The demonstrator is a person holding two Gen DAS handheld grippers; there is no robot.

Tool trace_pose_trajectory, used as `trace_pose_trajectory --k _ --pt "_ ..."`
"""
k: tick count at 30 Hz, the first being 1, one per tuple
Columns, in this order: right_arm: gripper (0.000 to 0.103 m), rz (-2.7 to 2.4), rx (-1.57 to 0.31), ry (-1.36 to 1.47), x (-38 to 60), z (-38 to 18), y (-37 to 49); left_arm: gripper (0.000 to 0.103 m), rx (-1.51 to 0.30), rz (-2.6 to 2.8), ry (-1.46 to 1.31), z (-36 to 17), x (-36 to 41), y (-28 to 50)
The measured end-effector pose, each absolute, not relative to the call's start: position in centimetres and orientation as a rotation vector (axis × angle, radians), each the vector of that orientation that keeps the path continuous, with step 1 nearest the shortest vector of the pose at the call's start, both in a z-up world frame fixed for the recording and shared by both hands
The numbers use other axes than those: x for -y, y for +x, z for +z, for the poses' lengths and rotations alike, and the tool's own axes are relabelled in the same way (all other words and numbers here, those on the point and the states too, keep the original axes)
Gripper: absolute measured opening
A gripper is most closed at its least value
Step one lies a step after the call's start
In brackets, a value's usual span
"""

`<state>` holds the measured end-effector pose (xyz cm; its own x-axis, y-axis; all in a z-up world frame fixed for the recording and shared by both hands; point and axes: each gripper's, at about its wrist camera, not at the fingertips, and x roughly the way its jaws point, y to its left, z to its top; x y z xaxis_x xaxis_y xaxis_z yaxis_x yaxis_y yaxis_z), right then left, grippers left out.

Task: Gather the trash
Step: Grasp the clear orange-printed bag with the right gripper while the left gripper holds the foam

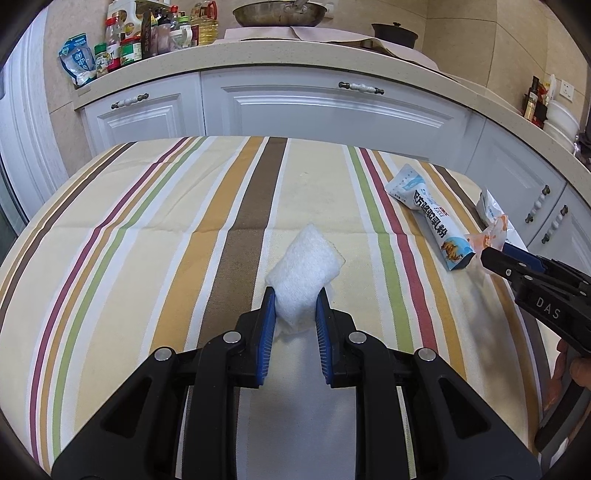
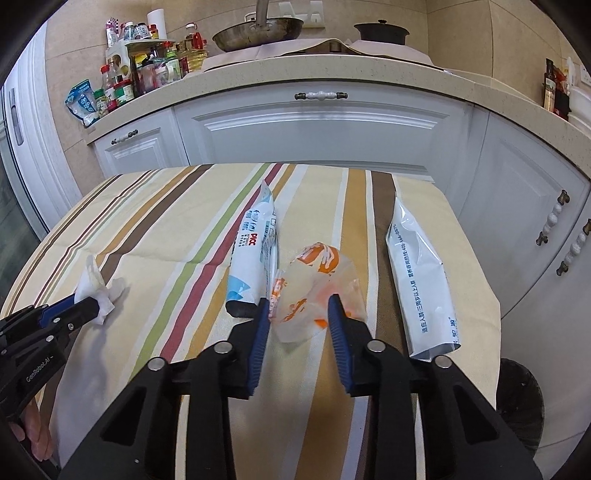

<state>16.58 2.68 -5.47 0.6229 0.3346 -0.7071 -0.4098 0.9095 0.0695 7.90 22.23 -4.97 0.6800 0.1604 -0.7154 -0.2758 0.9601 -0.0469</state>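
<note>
My left gripper (image 1: 295, 295) is shut on a crumpled white tissue (image 1: 303, 266), held low over the striped tablecloth (image 1: 147, 221); it also shows in the right wrist view (image 2: 98, 291). My right gripper (image 2: 299, 306) is shut on a clear plastic wrapper with orange print (image 2: 317, 280), seen at the right in the left wrist view (image 1: 491, 232). A white-and-blue snack packet (image 2: 251, 258) lies just left of the right gripper. A white foil packet (image 2: 417, 269) lies to its right near the table edge.
White kitchen cabinets (image 1: 317, 107) and a beige countertop stand beyond the table, with bottles and jars (image 1: 140, 40), a metal pan (image 2: 258, 31) and a dark pot (image 2: 380, 33). A round dark bin (image 2: 517, 398) sits on the floor at the table's right.
</note>
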Motion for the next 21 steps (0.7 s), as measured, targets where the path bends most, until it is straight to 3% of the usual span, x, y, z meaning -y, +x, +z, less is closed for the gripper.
trace_pose_trajectory --k 2,11,19,21 --pt "0.02 0.432 -0.788 -0.102 -2.5 -5.4 16.4 0.02 -0.786 0.245 -0.155 -5.0 -22.2 7.9" --pt "0.014 0.435 -0.752 -0.106 -2.1 -5.0 15.7 0.02 -0.786 0.249 -0.16 -5.0 -22.2 7.8" --pt "0.013 0.457 -0.796 -0.106 -1.9 -5.5 15.7 0.021 -0.791 0.247 -0.168 -5.0 -22.4 7.8" --pt "0.02 0.453 -0.797 -0.106 -1.9 -5.6 15.7 0.021 -0.79 0.247 -0.169 -5.0 -22.4 7.8"
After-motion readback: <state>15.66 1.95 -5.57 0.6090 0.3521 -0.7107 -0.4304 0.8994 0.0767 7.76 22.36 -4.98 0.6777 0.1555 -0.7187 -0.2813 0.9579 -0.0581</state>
